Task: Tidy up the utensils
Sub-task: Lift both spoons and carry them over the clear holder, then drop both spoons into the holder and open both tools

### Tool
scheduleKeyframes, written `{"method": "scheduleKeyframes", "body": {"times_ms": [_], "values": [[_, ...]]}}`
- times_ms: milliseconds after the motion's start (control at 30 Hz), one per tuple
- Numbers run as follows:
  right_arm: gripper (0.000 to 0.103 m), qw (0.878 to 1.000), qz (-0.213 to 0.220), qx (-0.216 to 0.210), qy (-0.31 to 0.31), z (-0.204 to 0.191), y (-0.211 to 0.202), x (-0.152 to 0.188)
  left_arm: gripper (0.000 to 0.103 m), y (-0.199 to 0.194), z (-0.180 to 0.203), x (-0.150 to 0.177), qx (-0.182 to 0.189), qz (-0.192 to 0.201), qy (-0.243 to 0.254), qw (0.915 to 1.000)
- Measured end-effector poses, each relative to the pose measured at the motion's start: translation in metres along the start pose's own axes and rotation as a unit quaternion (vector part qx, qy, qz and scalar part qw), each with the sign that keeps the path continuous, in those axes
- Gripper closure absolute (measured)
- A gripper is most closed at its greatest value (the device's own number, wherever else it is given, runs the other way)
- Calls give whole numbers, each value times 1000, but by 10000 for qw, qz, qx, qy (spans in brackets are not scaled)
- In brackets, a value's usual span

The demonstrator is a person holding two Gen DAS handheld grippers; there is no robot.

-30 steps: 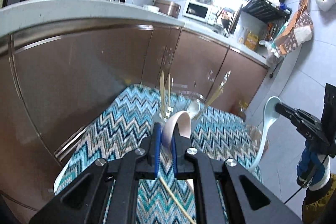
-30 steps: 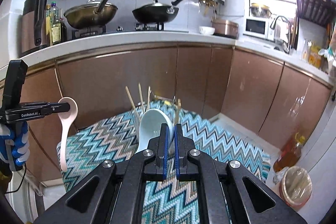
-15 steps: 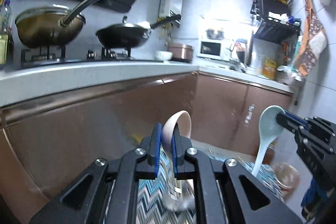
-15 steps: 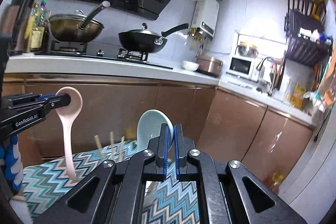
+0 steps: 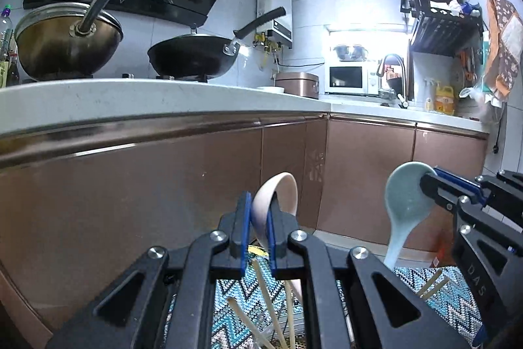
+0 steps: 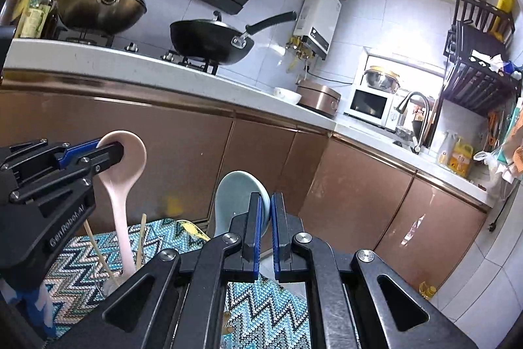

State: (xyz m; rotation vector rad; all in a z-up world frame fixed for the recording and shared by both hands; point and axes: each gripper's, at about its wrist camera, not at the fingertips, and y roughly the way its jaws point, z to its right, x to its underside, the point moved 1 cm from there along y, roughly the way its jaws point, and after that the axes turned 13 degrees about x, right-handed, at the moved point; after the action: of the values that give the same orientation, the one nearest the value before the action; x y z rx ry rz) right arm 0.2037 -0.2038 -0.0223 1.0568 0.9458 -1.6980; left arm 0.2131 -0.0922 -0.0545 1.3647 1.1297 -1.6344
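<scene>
My left gripper (image 5: 256,218) is shut on the bowl of a pink ceramic spoon (image 5: 278,195), handle hanging down; it also shows in the right wrist view (image 6: 122,182), with the left gripper (image 6: 108,149) at the left. My right gripper (image 6: 264,218) is shut on the bowl of a pale blue ceramic spoon (image 6: 237,195), which shows in the left wrist view (image 5: 403,208) at the right. Wooden chopsticks (image 5: 261,309) stand in a clear container below, over the zigzag cloth (image 6: 268,309).
Brown cabinet fronts (image 5: 163,179) and a white countertop (image 5: 130,97) stand close ahead. A brass pot (image 5: 65,41) and black wok (image 5: 193,54) sit on the stove. A microwave (image 5: 348,77), rice cooker and sink tap are at the back right.
Both grippers have tilted further upward with their spoons held; the cloth and chopsticks have dropped to the bottom of both views, and the counter and stove fill more of them.
</scene>
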Motion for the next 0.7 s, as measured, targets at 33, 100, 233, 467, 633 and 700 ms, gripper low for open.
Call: {"method": "scheduleKeyframes", "body": {"times_ms": [33,100,233,467,633,700], "values": [[97,10000,-4,-15,-9,-2,1,2,95,2,1,5,-15,14,15,10000],[97,9999,-52,-94,-10,-6,5,8,94,5,3,13,-50,40,87,9999],[95,9993,-163,-334,-8,-10,7,20,91,9,-1,26,-31,10,27,10000],[74,9975,-347,-608,70,-11,2,32,65,0,-8,31,142,48,-202,9997],[74,9967,-451,-661,107,-8,-5,32,64,-8,-14,32,142,-121,-326,9993],[74,9967,-481,-645,119,-5,-9,32,64,-19,-17,29,160,-167,-318,9992]]}}
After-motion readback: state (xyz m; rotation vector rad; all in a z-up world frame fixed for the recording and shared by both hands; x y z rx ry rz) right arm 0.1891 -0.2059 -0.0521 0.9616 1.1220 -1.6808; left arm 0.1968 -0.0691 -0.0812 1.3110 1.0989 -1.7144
